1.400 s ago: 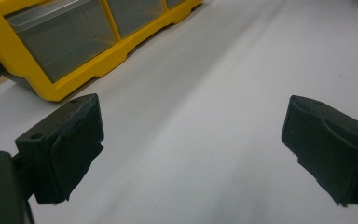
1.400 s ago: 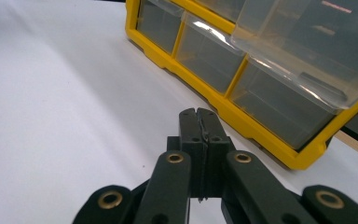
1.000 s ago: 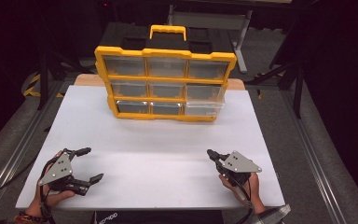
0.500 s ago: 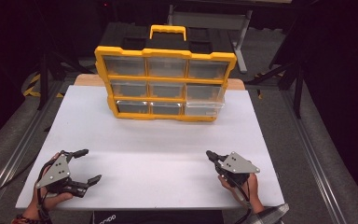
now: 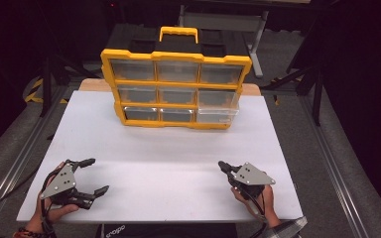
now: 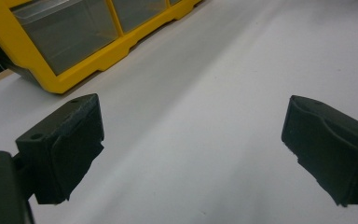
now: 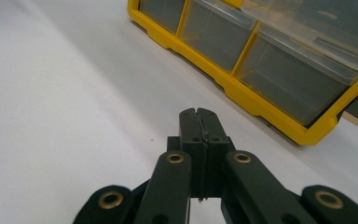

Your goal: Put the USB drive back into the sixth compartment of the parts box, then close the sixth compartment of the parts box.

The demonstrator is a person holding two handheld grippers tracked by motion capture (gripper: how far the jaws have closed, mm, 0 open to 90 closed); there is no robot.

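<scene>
left claw [image 5: 93, 175] spread wide, empty; right claw [image 5: 222, 166] clenched, empty; organizer [image 5: 176, 89] well apart.

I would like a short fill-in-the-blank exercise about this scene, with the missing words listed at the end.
1. The drawer cabinet has a frame of the colour ____.
2. The jaws of the left gripper stand ____.
3. The jaws of the right gripper are ____, with nothing between them.
4. The cabinet stands on a table whose top is ____.

Missing words: yellow; open; shut; white
</scene>
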